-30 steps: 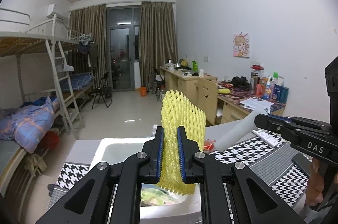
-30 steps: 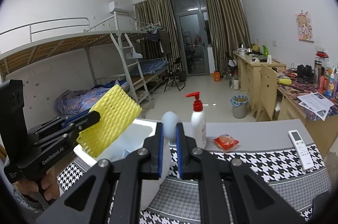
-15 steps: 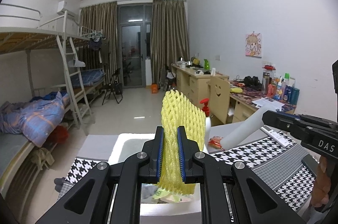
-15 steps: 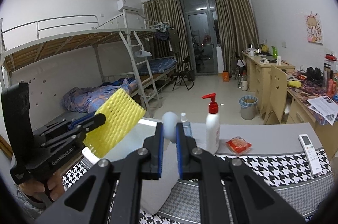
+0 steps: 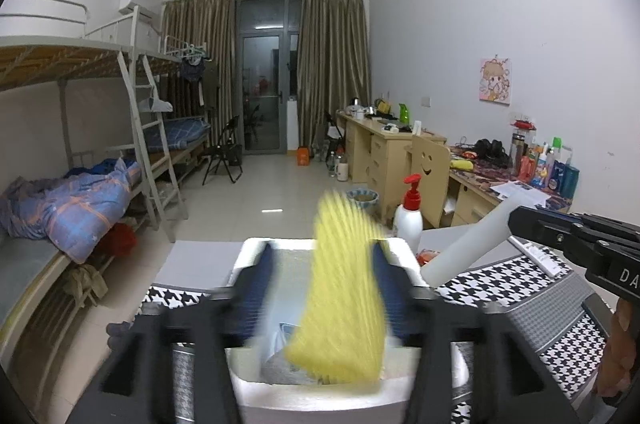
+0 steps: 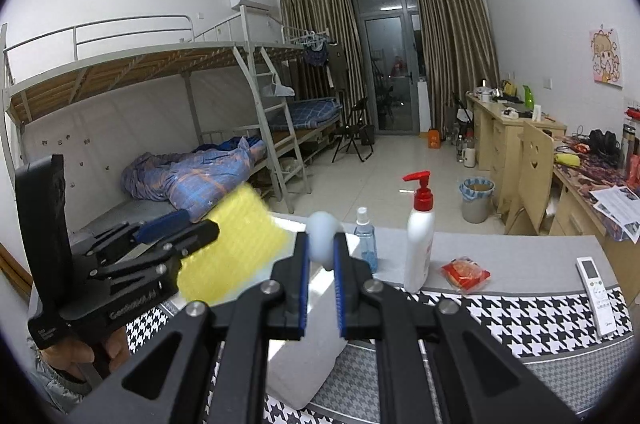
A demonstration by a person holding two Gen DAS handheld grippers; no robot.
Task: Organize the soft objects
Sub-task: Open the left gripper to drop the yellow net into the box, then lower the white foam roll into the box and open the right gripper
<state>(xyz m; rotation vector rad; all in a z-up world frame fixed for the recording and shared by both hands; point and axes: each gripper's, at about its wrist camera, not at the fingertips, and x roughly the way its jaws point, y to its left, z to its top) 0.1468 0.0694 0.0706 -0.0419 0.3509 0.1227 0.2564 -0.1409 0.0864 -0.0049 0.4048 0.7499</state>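
My left gripper hangs over a white foam box, and its jaws are opening. A yellow foam net sits loose and blurred between them, leaning toward the right pad and clear of the left one, its lower end inside the box. The right wrist view has the same left gripper and yellow net at the left, above the box. My right gripper is shut on a white foam tube. In the left wrist view that tube slants toward the box.
A houndstooth cloth covers the table. A red-capped pump bottle, a small blue spray bottle, a red snack packet and a white remote lie behind and right of the box. A person's hand holds the left gripper.
The left jaws have spread wide apart. The yellow net, pinched upright before, now hangs loose and blurred, sinking toward the box. The right gripper still grips the white tube.
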